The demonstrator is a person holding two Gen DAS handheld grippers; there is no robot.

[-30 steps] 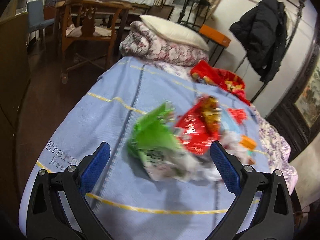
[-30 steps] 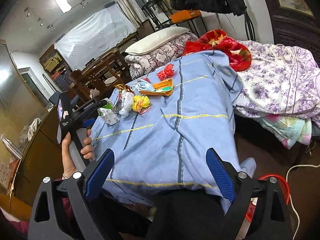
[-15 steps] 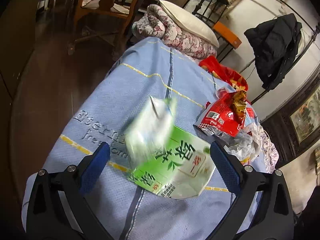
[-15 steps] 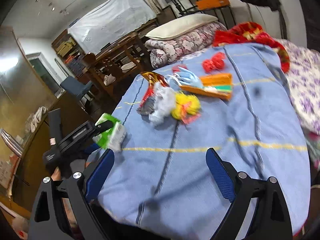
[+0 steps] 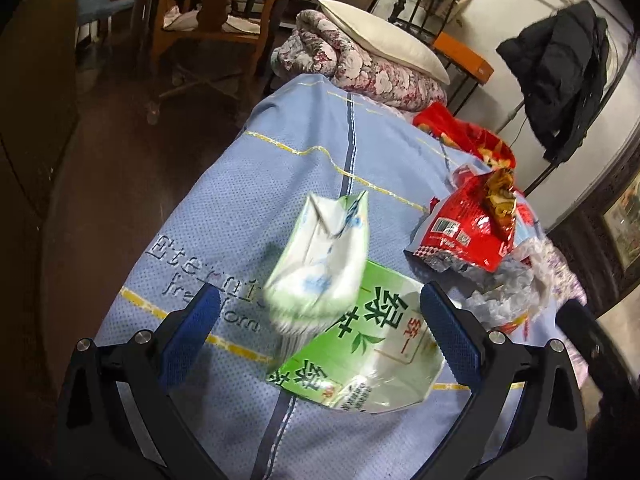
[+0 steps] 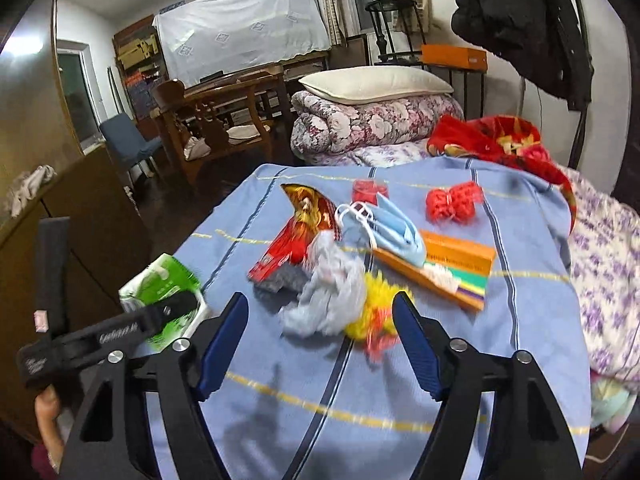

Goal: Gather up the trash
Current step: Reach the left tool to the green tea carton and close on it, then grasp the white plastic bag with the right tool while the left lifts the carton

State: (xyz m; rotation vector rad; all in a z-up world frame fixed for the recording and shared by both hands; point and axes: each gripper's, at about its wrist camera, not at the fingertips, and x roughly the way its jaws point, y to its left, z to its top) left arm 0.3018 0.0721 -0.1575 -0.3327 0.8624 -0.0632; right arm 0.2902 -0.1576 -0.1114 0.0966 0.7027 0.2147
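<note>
Trash lies on a blue bedspread (image 5: pixel 280 184). A crushed green tea carton (image 5: pixel 360 352) rests there with a blurred white-and-green pack (image 5: pixel 320 256) on top. My left gripper (image 5: pixel 320 332) is open, its blue pads on either side of the carton and not pressing it. A red snack bag (image 5: pixel 468 228) and crumpled clear plastic (image 5: pixel 508 288) lie to the right. My right gripper (image 6: pixel 320 340) is closing but still wide; crumpled grey plastic (image 6: pixel 328 296) and a yellow wrapper (image 6: pixel 376 312) lie just ahead of its tips, untouched.
Beyond the right gripper lie a red snack bag (image 6: pixel 296 228), a blue face mask (image 6: pixel 394 228), an orange box (image 6: pixel 456 268) and a red bow (image 6: pixel 452 200). A rolled quilt with a pillow (image 6: pixel 376 80) ends the bed. Wooden chairs (image 5: pixel 208 20) stand on the dark floor at left.
The right gripper swung left from the bed's corner to the trash pile, and its jaws narrowed. The left gripper closed in on the green carton, which now sits between its fingers.
</note>
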